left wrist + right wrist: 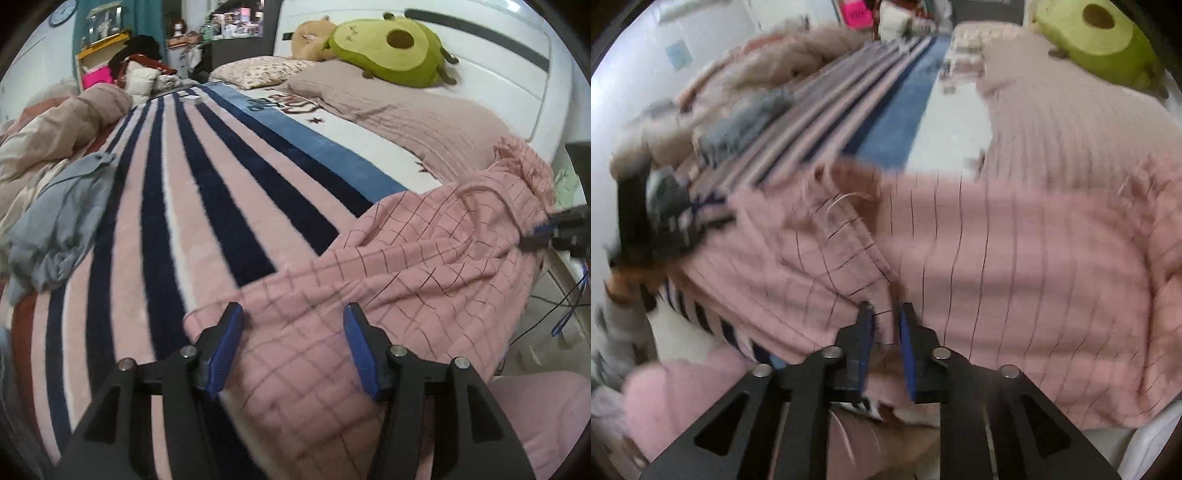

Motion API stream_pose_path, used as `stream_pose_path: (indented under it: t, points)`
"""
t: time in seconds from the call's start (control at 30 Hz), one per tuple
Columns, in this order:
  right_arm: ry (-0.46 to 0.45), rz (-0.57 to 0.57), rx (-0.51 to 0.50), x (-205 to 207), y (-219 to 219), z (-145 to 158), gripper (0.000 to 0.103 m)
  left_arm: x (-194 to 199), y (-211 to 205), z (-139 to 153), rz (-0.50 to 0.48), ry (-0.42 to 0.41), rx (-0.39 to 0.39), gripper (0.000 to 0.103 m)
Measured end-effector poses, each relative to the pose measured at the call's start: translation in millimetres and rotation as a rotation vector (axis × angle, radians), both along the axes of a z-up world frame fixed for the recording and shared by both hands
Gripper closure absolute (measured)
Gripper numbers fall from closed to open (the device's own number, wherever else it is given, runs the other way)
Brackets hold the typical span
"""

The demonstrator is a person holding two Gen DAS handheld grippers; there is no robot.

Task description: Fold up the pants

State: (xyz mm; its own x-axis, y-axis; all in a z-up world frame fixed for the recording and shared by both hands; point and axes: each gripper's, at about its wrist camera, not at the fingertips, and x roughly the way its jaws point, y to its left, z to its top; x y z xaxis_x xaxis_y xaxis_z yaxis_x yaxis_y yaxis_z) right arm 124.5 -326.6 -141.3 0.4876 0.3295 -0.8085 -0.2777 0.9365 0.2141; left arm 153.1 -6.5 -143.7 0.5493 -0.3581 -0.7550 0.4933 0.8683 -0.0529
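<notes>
- Left gripper (293,317) at near-left end of pink checked pants (424,240), jaws standing wide apart over the cloth, pads not pressing; nothing held.
- Needs a bite on the hem edge at the pants' left corner, both layers together, before any lift; closing further in would probably catch only the top layer.
- Best kept low and dragged flat over the striped blanket (177,206) so the fold lands without bunching.
- Grey garment (62,225) lying far left on the blanket, well apart from the pants; no interference likely.
- Right gripper (886,319) over the pants' near edge, jaws narrowly parted, a ridge of pink cloth between them; right wrist view too blurred to say whether pads pinch it, so grip cannot be told.
- Should clamp firmly there and move level with the left side, else fold line likely skews.
- Pants: pink, thin dark grid lines, soft and wrinkled, spread across near-right part of bed, partly over blanket and partly toward mauve quilt (424,122); right end rumpled near bed edge.
- Avocado plush (388,48) far back by headboard, out of the way.
</notes>
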Motion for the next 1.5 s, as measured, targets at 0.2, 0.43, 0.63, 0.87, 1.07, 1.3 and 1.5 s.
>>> stream_pose_path:
  t: [0.2,0.43,0.63,0.87,1.07,1.3,1.5]
  points:
    - [-0.192,0.073,-0.018,36,33,53,0.054,-21,24,10,0.053,-0.008,-0.081,0.047]
    - [-0.070,0.389,-0.182,93,122,12,0.053,-26,31,-1,0.067,0.021,-0.119,0.046]
    - [0.005,0.490,-0.297,80,125,-19,0.053,-30,36,-4,0.061,0.027,-0.141,0.046]
    - [0.008,0.509,-0.350,56,114,-14,0.088,-29,35,-7,0.062,0.030,-0.142,0.046]
    - [-0.072,0.512,-0.444,34,124,-3,0.098,-32,33,-5,0.068,0.016,-0.118,0.046]
    - [-0.203,0.402,-0.503,40,122,17,0.098,-33,36,-10,0.082,0.027,-0.131,0.045]
    - [-0.232,0.357,-0.423,75,126,10,0.098,-34,42,-14,0.111,0.027,-0.110,0.042]
